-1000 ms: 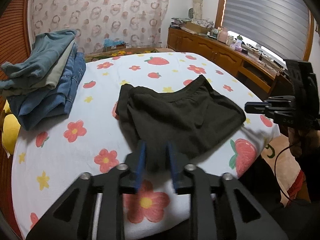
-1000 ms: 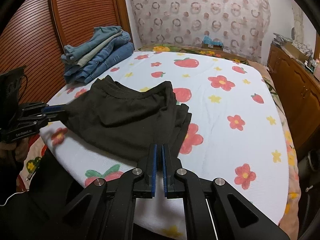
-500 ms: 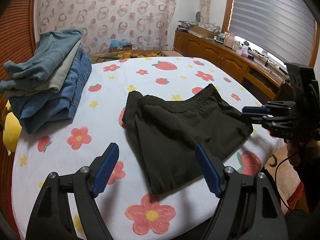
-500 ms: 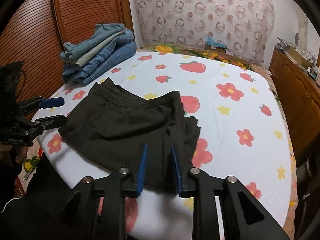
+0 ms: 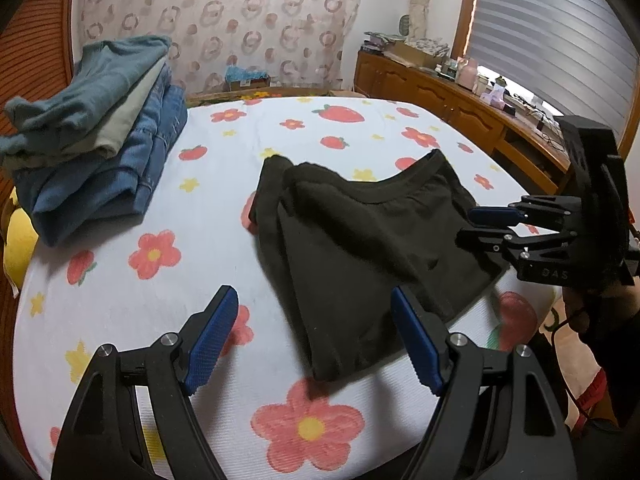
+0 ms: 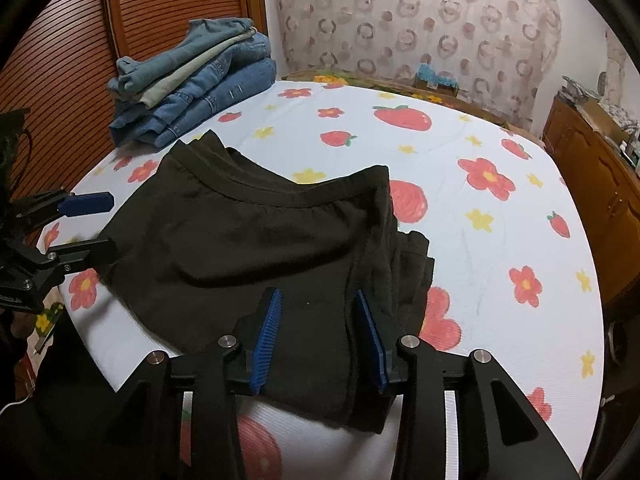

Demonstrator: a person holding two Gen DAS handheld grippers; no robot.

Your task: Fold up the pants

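We see one pair of black pants [image 5: 360,248] folded on the flowered bedsheet [image 5: 168,184]. In the left wrist view its long axis runs from 10 o'clock to 5 o'clock, with the waistband toward 1 o'clock. Our left gripper [image 5: 316,340] is spread wide, holding nothing, at the fold's near end. Our right gripper [image 6: 320,336] is partly released, with its two blue pads on either side of the cloth edge, gripping nothing. One stack of folded jeans [image 5: 96,140] sits at 10 o'clock.
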